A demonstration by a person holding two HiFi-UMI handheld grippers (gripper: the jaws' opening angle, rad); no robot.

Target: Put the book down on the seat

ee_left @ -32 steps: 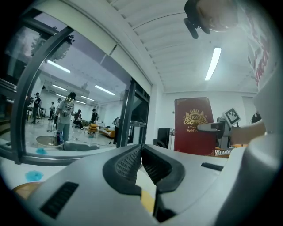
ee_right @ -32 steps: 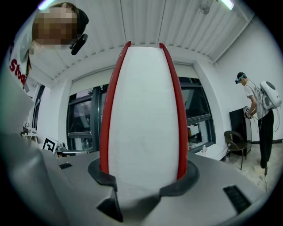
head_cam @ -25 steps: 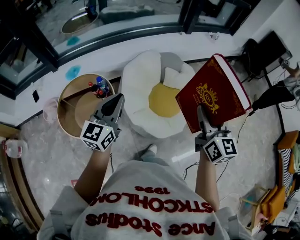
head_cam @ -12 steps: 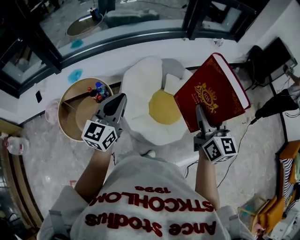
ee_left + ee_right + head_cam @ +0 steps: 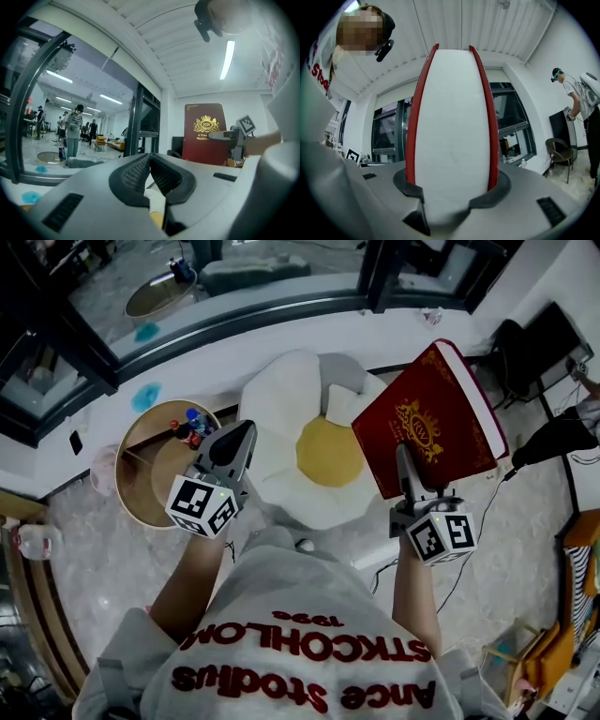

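The right gripper (image 5: 404, 457) is clamped on a thick red hardcover book (image 5: 433, 414). In the right gripper view one jaw presses on each cover, and the white page block (image 5: 452, 117) fills the gap between them. The left gripper (image 5: 246, 430) has its jaws together with nothing between them, and it hangs above the near left edge of the seat.

The book is in the air, not on the seat. It is held by its lower edge and stands nearly upright, with the gold crest on its front cover facing the person. In the head view it overlaps the right side of the fried-egg-shaped seat (image 5: 281, 395), a white cushion with a yellow centre (image 5: 328, 452). A round wooden side table (image 5: 150, 474) stands just left of the seat with a few small bottles (image 5: 191, 421) on it.

The book looks stiff and fairly heavy for a single pinch. Most of its bulk sits above the jaws, so it would tend to swing or slide on the smooth covers if tipped quickly. Squeezing across both covers, as here, keeps the pages shut, and a hold nearer the middle of the edge would steady it more. The seat looks soft, so the book should settle best laid flat on the yellow centre.
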